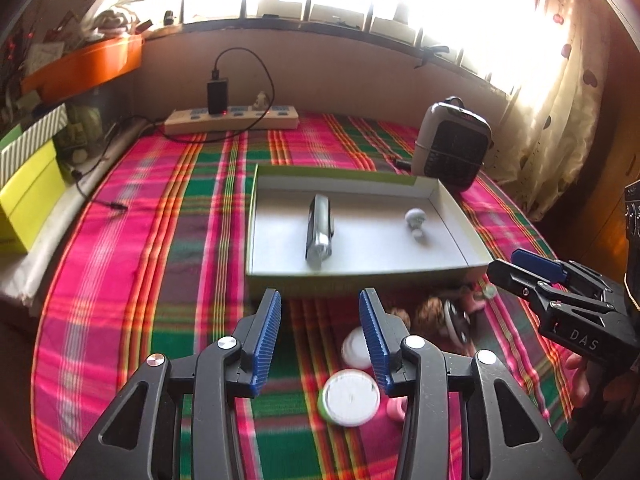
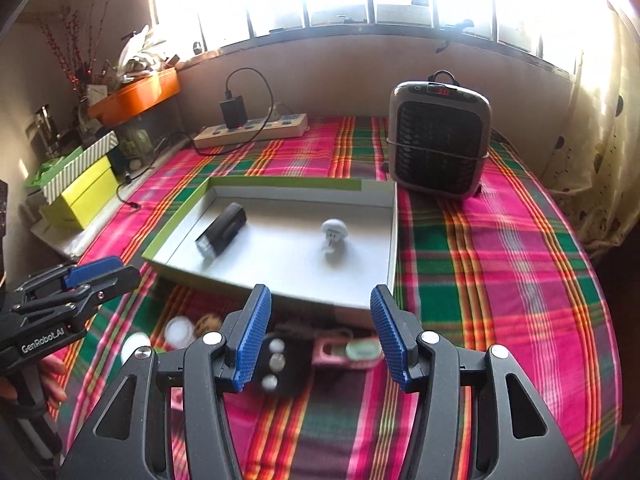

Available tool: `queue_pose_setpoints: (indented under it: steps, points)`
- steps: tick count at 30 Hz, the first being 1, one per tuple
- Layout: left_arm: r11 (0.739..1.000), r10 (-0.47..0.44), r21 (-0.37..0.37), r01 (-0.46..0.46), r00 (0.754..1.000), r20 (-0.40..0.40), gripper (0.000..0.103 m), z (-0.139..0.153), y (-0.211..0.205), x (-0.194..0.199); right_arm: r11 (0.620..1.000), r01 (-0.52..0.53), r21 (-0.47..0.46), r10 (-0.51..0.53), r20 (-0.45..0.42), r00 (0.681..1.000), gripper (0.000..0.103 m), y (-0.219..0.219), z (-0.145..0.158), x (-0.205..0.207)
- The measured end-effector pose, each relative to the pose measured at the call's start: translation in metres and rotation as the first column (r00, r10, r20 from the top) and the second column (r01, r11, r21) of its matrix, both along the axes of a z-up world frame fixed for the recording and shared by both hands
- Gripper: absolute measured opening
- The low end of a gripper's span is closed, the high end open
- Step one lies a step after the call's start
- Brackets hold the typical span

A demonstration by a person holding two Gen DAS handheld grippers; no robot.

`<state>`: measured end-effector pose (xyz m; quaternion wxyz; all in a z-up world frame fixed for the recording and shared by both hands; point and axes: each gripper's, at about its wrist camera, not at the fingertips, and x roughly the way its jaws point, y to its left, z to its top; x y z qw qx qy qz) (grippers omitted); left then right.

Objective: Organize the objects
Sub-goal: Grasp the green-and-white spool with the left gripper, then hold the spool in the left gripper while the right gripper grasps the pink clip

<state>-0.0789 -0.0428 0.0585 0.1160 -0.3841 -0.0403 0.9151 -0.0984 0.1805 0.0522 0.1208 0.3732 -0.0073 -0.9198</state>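
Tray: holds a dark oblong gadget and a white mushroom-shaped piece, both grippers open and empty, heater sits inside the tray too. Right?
Not quite. The heater stands outside the tray, on the plaid cloth behind its far right corner; the right wrist view shows this. The rest holds: gadget and mushroom piece lie in the tray, left gripper and right gripper open and empty.

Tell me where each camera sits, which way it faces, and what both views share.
Left wrist: on the left claw, looking down across the plaid cloth toward the box; right claw and fingers at right.
Right wrist: on the right claw, facing the same way; left claw at left.
Shared: box, black device, white figure, heater, power strip; both claws open, empty.
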Motion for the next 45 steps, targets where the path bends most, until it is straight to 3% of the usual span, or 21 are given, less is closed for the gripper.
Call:
queue_pose_setpoints:
  steps: [11, 23, 36, 45]
  points:
    - [0.998, -0.057, -0.006, 0.058, 0.998, 0.040, 0.041, -0.020, 0.016, 0.024, 0.998, -0.053, 0.017, 0.053, -0.002, 0.999, 0.053, -0.005, -0.010, 0.033]
    - [0.998, -0.035, -0.045, 0.038, 0.997, 0.062, 0.041, -0.036, 0.022, 0.026, 0.997, -0.077, 0.011, 0.076, 0.019, 0.997, 0.053, -0.011, -0.019, 0.051]
    - [0.999, 0.009, -0.033, -0.006, 0.996, 0.092, 0.041, -0.047, 0.011, 0.017, 0.994, -0.107, 0.013, 0.106, 0.044, 0.993, 0.053, -0.022, -0.026, 0.055]
    - [0.998, 0.041, -0.049, -0.036, 0.995, 0.092, 0.034, -0.049, -0.004, 0.017, 0.979, -0.206, 0.000, 0.206, 0.046, 0.978, 0.053, -0.038, -0.030, 0.057]
